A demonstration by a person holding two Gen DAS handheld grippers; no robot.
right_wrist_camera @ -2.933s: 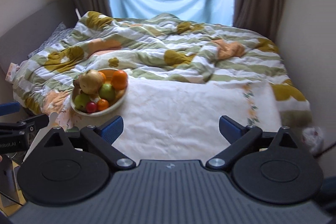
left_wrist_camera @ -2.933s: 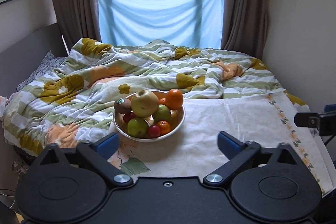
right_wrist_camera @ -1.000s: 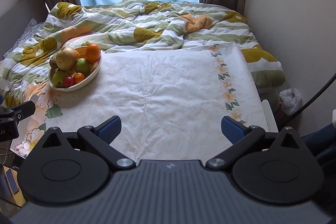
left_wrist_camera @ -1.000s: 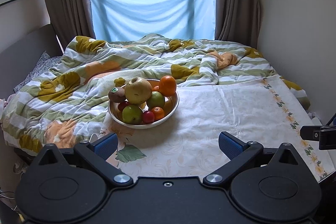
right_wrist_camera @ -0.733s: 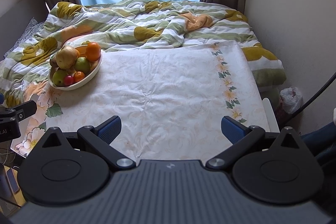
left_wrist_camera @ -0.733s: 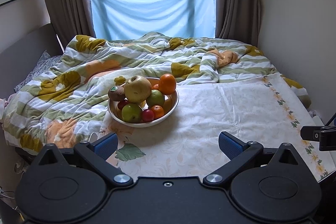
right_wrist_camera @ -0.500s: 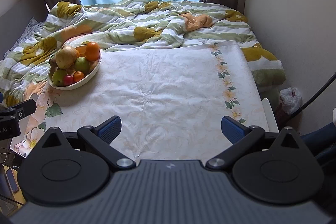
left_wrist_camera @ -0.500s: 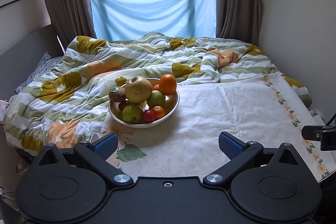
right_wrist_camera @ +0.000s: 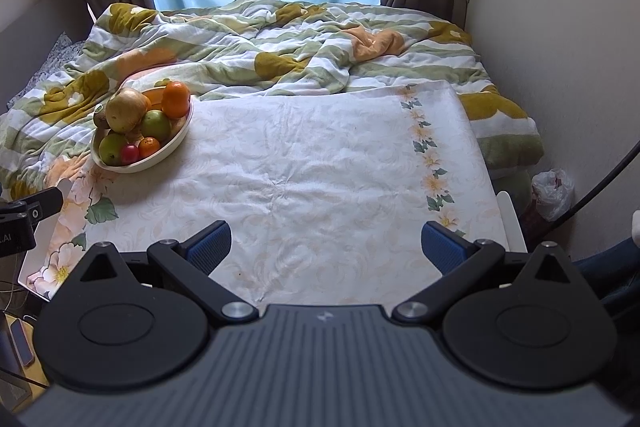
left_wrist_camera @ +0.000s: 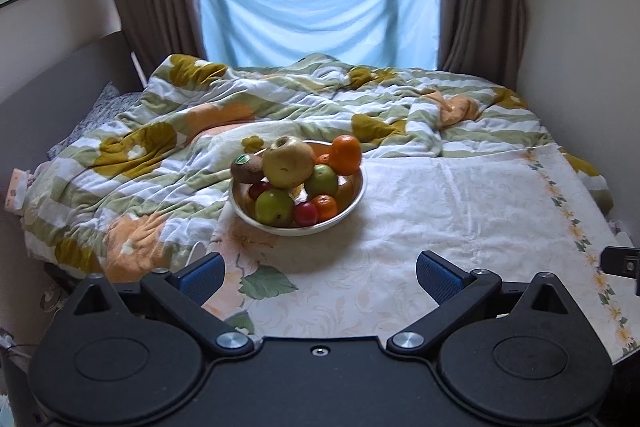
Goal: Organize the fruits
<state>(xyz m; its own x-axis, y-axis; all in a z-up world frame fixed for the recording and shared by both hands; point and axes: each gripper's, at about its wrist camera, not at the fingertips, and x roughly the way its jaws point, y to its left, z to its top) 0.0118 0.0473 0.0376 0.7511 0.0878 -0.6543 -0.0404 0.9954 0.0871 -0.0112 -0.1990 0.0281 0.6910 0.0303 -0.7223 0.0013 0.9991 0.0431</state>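
A cream bowl (left_wrist_camera: 352,205) heaped with fruit stands on the floral cloth (left_wrist_camera: 460,211) on the bed. It holds a big yellow apple (left_wrist_camera: 288,167), a kiwi (left_wrist_camera: 247,169), oranges (left_wrist_camera: 346,154), green apples (left_wrist_camera: 274,207) and a small red fruit (left_wrist_camera: 305,213). My left gripper (left_wrist_camera: 318,277) is open and empty, just short of the bowl. My right gripper (right_wrist_camera: 326,247) is open and empty over the cloth (right_wrist_camera: 320,155); the bowl (right_wrist_camera: 172,147) lies far to its left.
A rumpled striped quilt (left_wrist_camera: 192,151) covers the back and left of the bed. Walls close in on the right; a plastic bag (right_wrist_camera: 554,193) lies on the floor there. A phone (right_wrist_camera: 22,341) sits at the lower left. Each gripper's tip shows in the other's view.
The left gripper has crept slightly nearer the bowl. The right gripper has barely moved. Both stay open and empty.
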